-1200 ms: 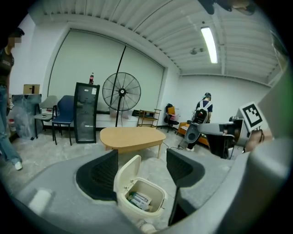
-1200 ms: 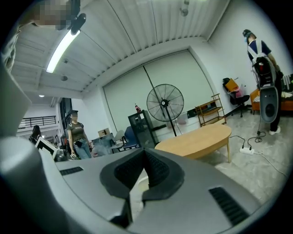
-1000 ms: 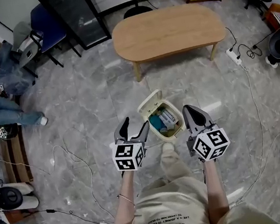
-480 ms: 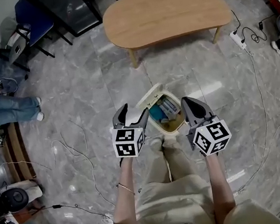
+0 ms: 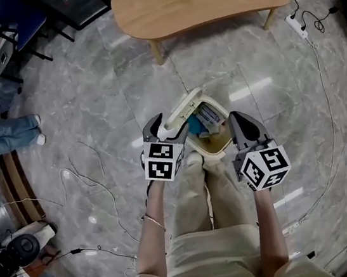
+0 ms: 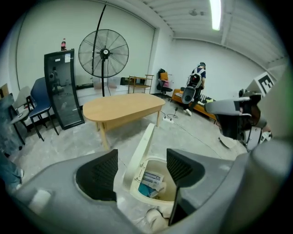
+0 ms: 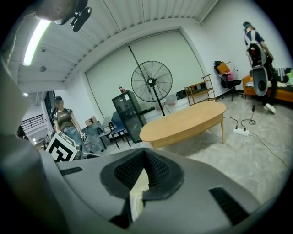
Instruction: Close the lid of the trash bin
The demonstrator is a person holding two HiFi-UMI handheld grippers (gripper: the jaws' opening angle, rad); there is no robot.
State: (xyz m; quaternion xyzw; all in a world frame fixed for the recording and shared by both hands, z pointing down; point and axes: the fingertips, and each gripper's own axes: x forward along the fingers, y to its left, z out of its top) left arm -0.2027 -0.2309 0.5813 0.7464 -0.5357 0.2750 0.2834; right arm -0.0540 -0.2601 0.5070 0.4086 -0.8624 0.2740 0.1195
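Beyond left tool, raised lid

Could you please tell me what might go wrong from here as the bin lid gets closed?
1. The small cream plastic trash bin stands free on the glossy grey marble floor. A push from the open left gripper on its upright cream lid could slide or tip it.
2. The right gripper, fingers shut, is beside the bin and not bracing it.
3. The person's pale shoe is close to the bin's base and might nudge it.
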